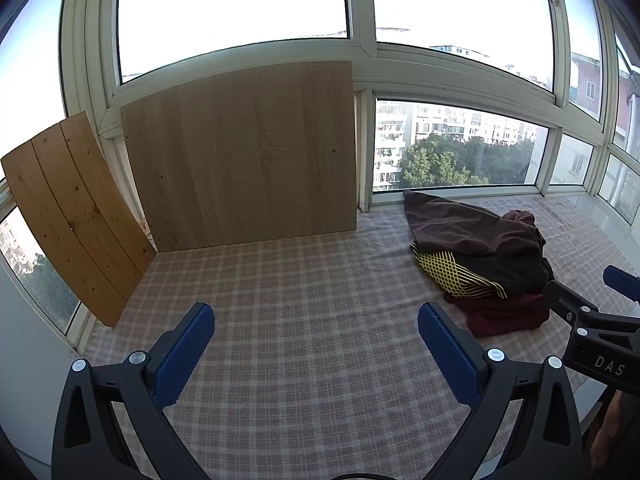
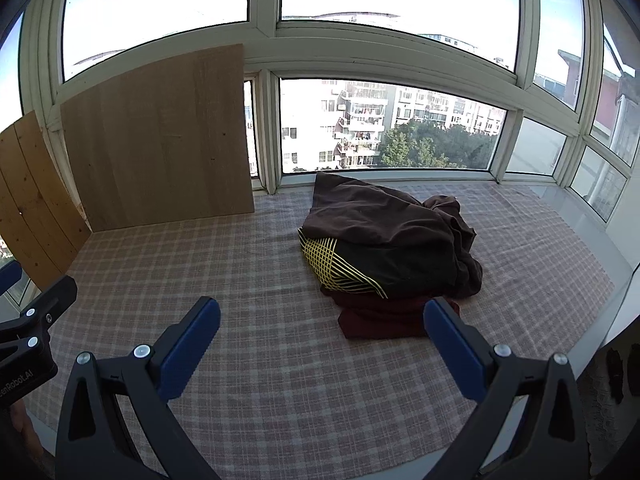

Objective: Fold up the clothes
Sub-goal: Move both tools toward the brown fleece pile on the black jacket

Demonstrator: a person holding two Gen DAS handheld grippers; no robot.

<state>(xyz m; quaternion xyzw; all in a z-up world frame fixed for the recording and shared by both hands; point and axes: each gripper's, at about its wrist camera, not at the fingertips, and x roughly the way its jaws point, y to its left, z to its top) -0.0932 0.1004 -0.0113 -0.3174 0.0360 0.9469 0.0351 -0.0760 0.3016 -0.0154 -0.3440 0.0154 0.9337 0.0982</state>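
Both grippers, left (image 1: 316,330) and right (image 2: 322,326), gape wide, holding nothing. Clothes pile (image 2: 390,252) sits toward the checked cloth's (image 2: 240,280) far right (brown top layer rumpled, maroon below looks folded); stage unclear.

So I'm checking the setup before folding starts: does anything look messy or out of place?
Only the clothes: a rumpled, unfolded pile on the plaid cloth, a brown garment crumpled on top. Both grippers are open and empty.
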